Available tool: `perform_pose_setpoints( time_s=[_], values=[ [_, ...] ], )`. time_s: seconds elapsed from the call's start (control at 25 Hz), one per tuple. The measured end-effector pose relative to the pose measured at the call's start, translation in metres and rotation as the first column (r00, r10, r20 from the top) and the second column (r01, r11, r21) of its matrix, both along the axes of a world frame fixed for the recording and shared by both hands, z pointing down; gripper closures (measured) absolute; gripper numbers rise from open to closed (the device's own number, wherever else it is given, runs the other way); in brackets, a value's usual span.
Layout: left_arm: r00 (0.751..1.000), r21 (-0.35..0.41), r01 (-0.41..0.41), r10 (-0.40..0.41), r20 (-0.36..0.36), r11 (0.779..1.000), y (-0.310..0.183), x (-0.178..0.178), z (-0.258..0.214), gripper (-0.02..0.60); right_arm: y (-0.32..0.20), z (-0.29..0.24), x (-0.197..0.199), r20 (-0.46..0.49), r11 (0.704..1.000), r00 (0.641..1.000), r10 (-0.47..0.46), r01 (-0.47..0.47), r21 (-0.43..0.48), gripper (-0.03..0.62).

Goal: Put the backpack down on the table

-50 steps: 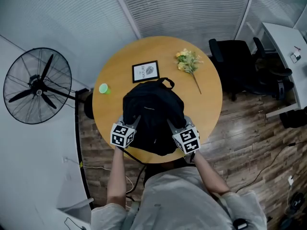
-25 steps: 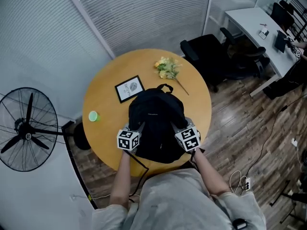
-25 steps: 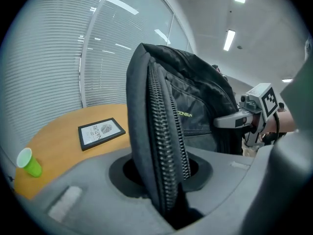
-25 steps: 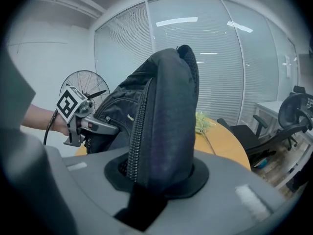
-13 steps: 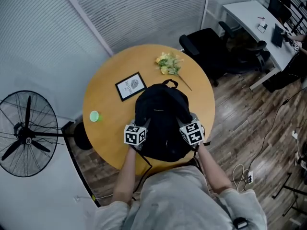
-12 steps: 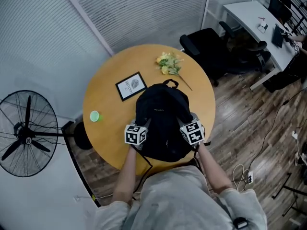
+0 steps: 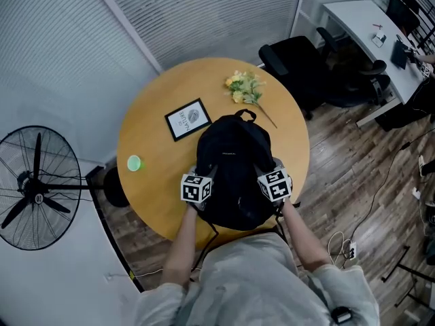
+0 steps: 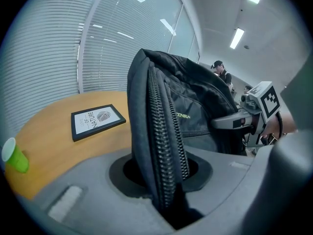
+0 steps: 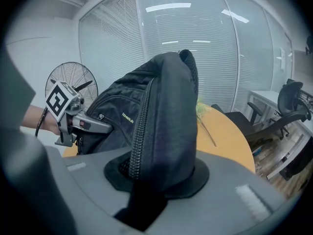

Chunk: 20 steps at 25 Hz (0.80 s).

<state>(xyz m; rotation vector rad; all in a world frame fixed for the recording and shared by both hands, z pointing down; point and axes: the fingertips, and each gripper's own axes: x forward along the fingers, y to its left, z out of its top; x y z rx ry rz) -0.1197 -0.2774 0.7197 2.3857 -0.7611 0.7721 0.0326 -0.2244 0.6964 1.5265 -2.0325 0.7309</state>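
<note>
Black frame, cup, likely flowers near backpack

You cannot tell whether your backpack touches the table: its underside is hidden.

You have two grippers in view, the left gripper and the right gripper, and one backpack. There is one round table, and on it you can count one picture frame, one green cup and one bunch of flowers. Around it stand one fan, two black office chairs and one white desk.
</note>
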Motion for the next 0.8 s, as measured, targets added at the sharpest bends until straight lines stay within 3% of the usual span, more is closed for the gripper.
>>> perform_pose_setpoints(
  time_s=[0.44, 0.8],
  values=[
    [1.000, -0.041, -0.009, 0.010, 0.012, 0.999, -0.011, 0.005, 0.021, 0.480, -0.015, 0.020, 0.004, -0.044, 1.000, 0.999, -0.020, 0.019, -0.022, 0.488],
    [0.997, -0.106, -0.017, 0.025, 0.067, 0.994, -0.019, 0.008, 0.051, 0.480, -0.023, 0.058, 0.010, -0.033, 0.992, 0.999, 0.014, -0.018, -0.123, 0.477]
  ],
)
